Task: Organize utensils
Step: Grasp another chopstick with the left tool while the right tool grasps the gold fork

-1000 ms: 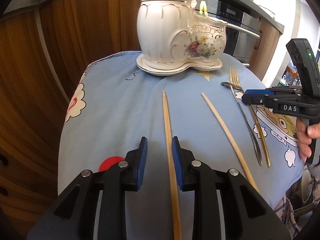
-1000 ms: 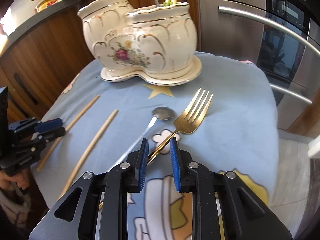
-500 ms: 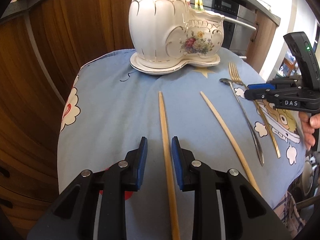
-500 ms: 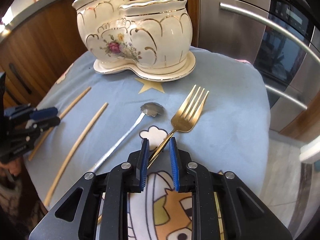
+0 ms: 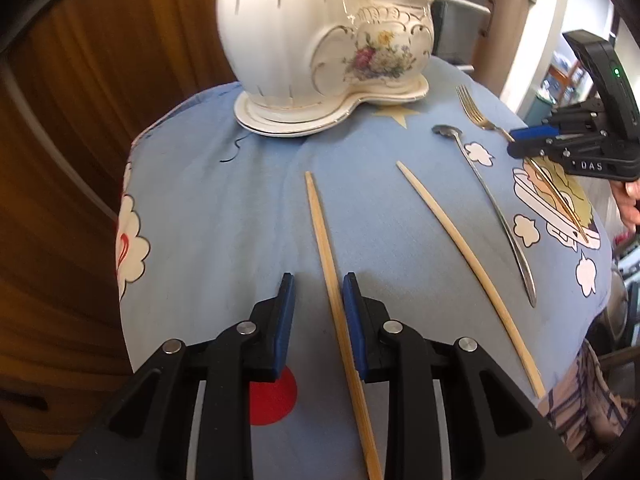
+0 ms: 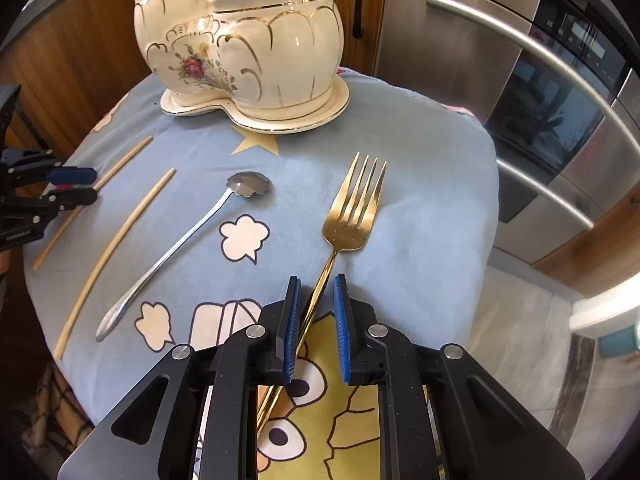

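Utensils lie spread on a blue cartoon-print cloth covering the counter: a gold fork, a silver spoon with a scalloped bowl, and two pale wooden chopsticks. The fork lies at the right of the row with its tines toward a white, gold-trimmed ceramic holder painted with flowers, which stands on its matching saucer at the far edge of the cloth. A spoon handle and something yellow stick out of the holder's nearer pot.

The right hand-held gripper straddles the fork's handle and its jaws are closing; the handle lies against the left blue pad while the right pad stands clear of it. Beside the fork lies the spoon, then the curved chopstick, then the straight chopstick.

The left hand-held gripper hangs over the straight chopstick with its jaws parted on either side; the stick runs close along the right pad, with a clear gap to the left pad. Brown wooden cabinet fronts and a steel oven stand behind the counter.
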Available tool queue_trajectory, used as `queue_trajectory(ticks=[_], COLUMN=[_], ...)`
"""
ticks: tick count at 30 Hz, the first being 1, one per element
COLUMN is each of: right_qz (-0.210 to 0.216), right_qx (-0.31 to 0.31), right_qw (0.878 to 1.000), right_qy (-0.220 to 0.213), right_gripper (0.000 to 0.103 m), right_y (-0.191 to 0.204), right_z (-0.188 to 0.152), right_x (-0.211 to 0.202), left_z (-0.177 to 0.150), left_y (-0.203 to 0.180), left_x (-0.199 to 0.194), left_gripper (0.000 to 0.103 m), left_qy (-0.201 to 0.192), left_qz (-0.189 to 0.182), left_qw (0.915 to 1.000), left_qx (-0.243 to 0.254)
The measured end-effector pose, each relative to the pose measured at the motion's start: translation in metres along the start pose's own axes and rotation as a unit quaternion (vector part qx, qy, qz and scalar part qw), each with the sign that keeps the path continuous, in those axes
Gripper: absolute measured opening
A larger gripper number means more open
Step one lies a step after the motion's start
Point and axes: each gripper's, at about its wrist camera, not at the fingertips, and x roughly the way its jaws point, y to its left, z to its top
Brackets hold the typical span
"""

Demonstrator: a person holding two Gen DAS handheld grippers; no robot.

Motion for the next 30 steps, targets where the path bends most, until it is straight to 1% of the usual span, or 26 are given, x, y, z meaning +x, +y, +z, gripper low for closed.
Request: queue_trajectory(ticks=[3,6,10,13,20,24,28,30], right_qz=[-0.004,-0.007,-0.008,-0.012,0.015,0.017,0.025,0.027], right_qx=[-0.021,-0.047,-0.069,-0.08,-0.055,-0.059,-0.065,-0.066], right_qw=[1.0,0.999,0.997,0.996,0.995,0.993,0.991,0.99], right_qy=[0.008,0.018,0.032,0.045,0.082,0.098,0.116,0.12], right_gripper=[0.016,0.016,0.015,0.014,0.015,0.017,0.017,0.017], right_y=[0.002,0.007,0.008,0.006,-0.008,-0.007,-0.007,-0.008], right_z=[0.003,0.001,-0.003,-0.003,0.011,0.016,0.021,0.022], right_x=[0.0,-0.001,-0.004,-0.005,0.005,0.007,0.01,0.012], left_z=[0.008,0.011,0.018,0.023,0.045,0.058,0.069,0.073], left_y=[0.005,0.006,0.009,0.011,0.009,-0.002,-0.011,-0.013], left_x=[0.003,0.003,0.005,0.006,0.014,0.021,0.026,0.029], left_gripper=[0.025,0.024,0.015,0.014,0.014,0.014,0.014,0.014], left_qy=[0.026,0.045,0.063,0.074,0.118,0.15,0.175,0.18], left_qz=[-0.018,-0.025,-0.028,-0.031,-0.02,-0.014,-0.023,-0.028], left_qw=[0.9994,0.9982,0.9968,0.9958,0.9901,0.9838,0.9788,0.9779], left_qx=[0.016,0.029,0.041,0.043,0.073,0.097,0.104,0.103])
